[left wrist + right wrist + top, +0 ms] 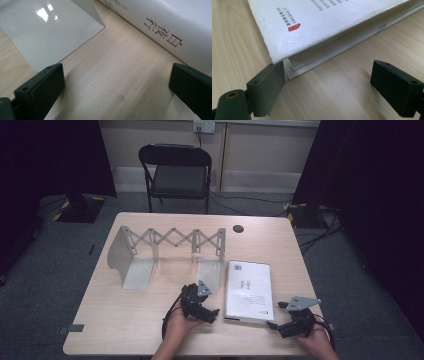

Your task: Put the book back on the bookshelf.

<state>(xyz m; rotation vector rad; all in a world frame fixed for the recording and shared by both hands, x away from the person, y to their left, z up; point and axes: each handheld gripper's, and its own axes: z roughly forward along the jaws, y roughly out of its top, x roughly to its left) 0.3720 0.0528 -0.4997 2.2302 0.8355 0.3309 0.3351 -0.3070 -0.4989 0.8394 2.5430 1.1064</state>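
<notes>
The left tongs [212, 306] are open wide and hold nothing. Bare wood lies between the two black jaws. The white book [249, 291] lies flat on the table [120, 325], just beside these tongs on their right. In the left gripper view the book's spine [160, 27] runs past the right jaw, very close to it, with red letters printed on it. The shiny flat foot of the metal book rack [47, 32] sits just past the left jaw.

The right tongs [280, 316] are open wide too and grip nothing. They sit at the near right corner of the book. In the right gripper view the left jaw is tucked right under the corner of the book's cover [312, 22]; it looks like it touches. The other jaw stands well apart on bare wood.

The book is thick, with a smooth white cover, a small red stamp and a stack of pale pages. The rack [165, 255] is thin grey metal with a zigzag bar along its back. The table is light wood with fine lines, and its corners are round.
</notes>
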